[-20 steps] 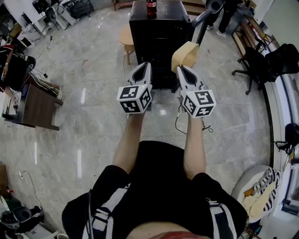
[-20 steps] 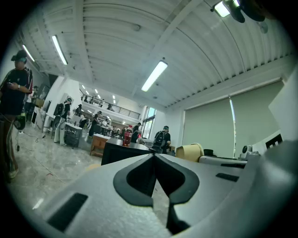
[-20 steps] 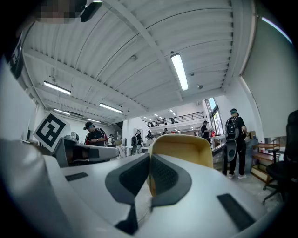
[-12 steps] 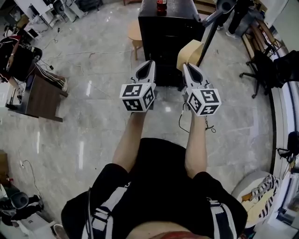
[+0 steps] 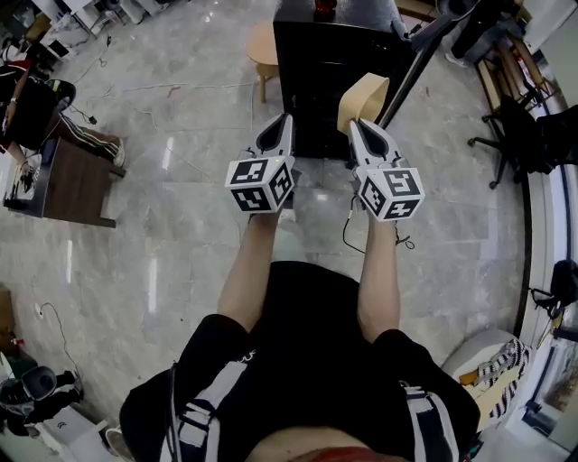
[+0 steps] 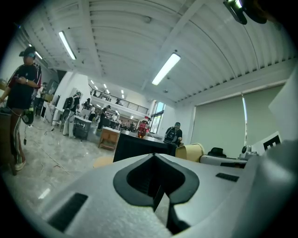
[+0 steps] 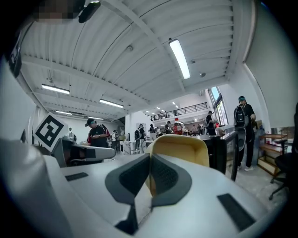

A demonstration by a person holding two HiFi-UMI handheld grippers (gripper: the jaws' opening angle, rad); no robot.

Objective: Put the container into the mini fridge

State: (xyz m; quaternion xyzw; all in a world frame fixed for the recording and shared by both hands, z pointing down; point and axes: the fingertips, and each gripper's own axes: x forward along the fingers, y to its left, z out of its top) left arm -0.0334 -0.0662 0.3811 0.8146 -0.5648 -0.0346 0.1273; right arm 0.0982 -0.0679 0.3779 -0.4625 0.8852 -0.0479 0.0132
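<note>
The beige container (image 5: 362, 97) hangs by its rim in my right gripper (image 5: 359, 128), which is shut on it just in front of the black mini fridge (image 5: 316, 63). In the right gripper view the container (image 7: 182, 148) rises past the closed pads, with the fridge (image 7: 220, 155) behind it. My left gripper (image 5: 276, 135) is level with the right one, to its left, shut with nothing in it. The left gripper view shows its pads together (image 6: 156, 188), the fridge (image 6: 135, 149) ahead and the container (image 6: 191, 151) to the right.
A red bottle (image 5: 323, 7) stands on the fridge top. A round wooden stool (image 5: 261, 45) is left of the fridge and a slanted dark pole (image 5: 417, 52) is right of it. A dark desk (image 5: 77, 188) stands far left, office chairs (image 5: 533, 135) far right. People stand further off.
The fridge has come nearer and the view has shifted toward it. Both grippers, with the container in the right one, are now closer to the fridge front.
</note>
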